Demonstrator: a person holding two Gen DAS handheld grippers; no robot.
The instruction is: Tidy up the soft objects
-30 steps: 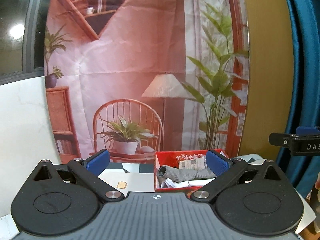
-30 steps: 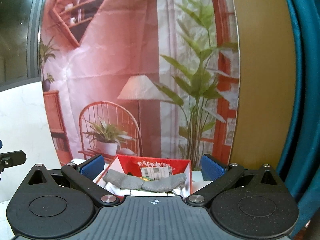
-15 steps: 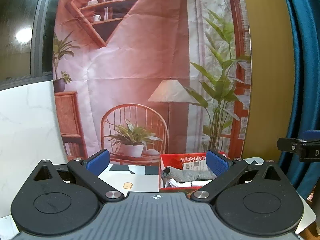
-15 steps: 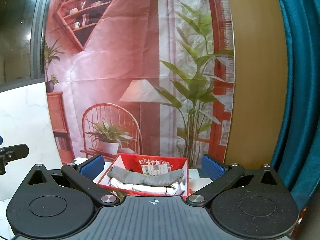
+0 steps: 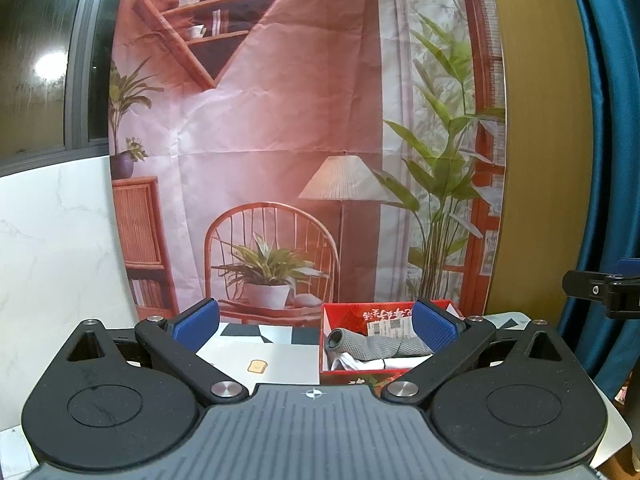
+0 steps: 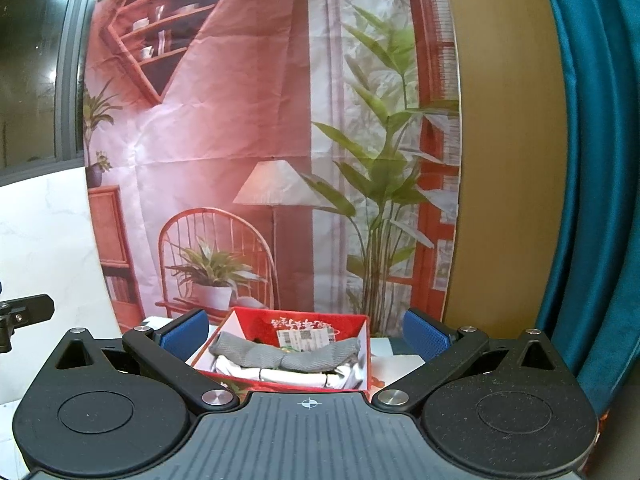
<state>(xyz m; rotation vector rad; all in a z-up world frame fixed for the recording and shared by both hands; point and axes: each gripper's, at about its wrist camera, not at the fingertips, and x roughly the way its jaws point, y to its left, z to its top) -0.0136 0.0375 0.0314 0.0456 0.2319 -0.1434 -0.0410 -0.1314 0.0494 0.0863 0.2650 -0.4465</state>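
Note:
A red cardboard box [image 6: 362, 364] [image 5: 325, 344] stands on the table ahead of both grippers. Inside it a grey knitted cloth [image 6: 286, 354] [image 5: 370, 346] lies across white fabric [image 6: 280, 378] [image 5: 352, 362], with a printed label [image 6: 306, 338] behind. My right gripper [image 6: 306, 332] is open, held back from the box and a little above it, nothing between its blue pads. My left gripper [image 5: 316, 320] is open too, empty, with the box behind its right fingertip [image 5: 434, 326].
A white sheet with a small toast sticker [image 5: 258, 366] lies on the table left of the box. A printed backdrop [image 5: 304, 140] hangs close behind. Blue curtain [image 6: 592, 200] fills the right side. A white marble wall panel [image 5: 52, 240] stands at left.
Both grippers have tilted upward and drawn back slightly; the box now sits lower in each view. Both stay open and empty. The cloths in the box have not moved.

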